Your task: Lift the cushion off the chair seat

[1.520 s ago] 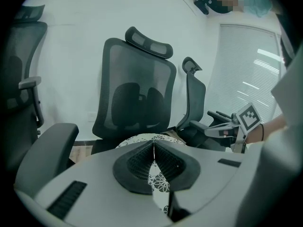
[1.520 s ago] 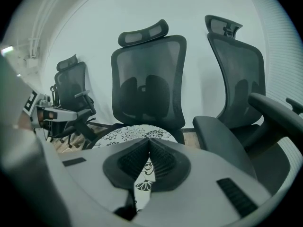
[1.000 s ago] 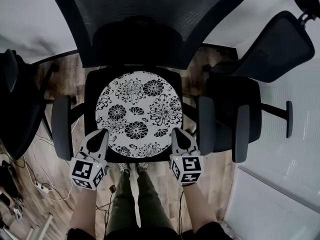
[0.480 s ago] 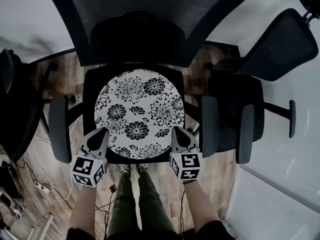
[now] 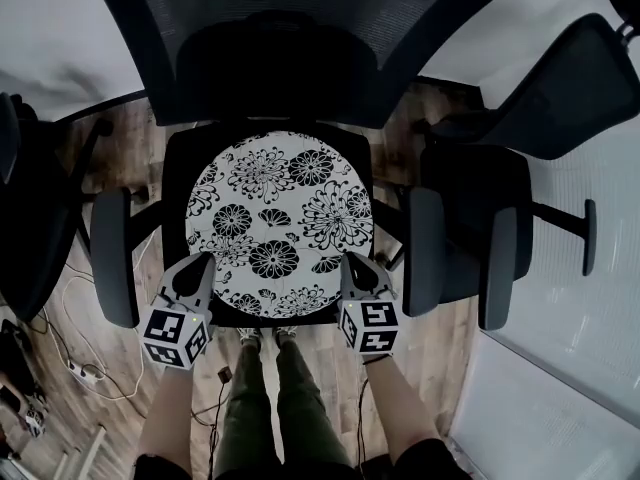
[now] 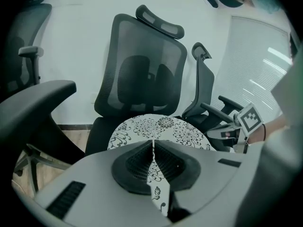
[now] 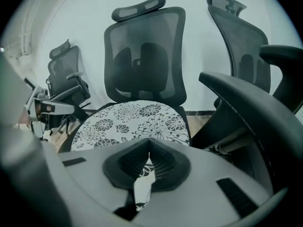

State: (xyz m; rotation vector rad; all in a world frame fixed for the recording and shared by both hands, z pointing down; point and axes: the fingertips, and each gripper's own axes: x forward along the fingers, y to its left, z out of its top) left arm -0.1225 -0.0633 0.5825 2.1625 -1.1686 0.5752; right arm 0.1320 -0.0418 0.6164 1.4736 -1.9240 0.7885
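Observation:
A round white cushion (image 5: 278, 213) with black flowers lies flat on the black chair seat (image 5: 180, 173). My left gripper (image 5: 203, 261) is at the cushion's front left edge, and my right gripper (image 5: 352, 260) is at its front right edge. Both point down and forward at the cushion. In the left gripper view the pads meet at the left gripper (image 6: 153, 143), with the cushion (image 6: 156, 126) beyond and beneath them. The right gripper (image 7: 149, 141) is shut the same way above the cushion (image 7: 132, 119). I see nothing pinched between either pair of pads.
The chair's armrests (image 5: 110, 258) (image 5: 422, 248) flank my grippers, and its mesh back (image 5: 290, 28) rises behind. A second black chair (image 5: 480, 218) stands close on the right, and another (image 5: 30, 218) on the left. Cables (image 5: 70, 368) lie on the wooden floor. The person's legs (image 5: 270, 388) stand at the seat's front.
Both grippers have sunk a little toward the cushion's front edge, still shut. The chair looms slightly larger. The cushion has not moved.

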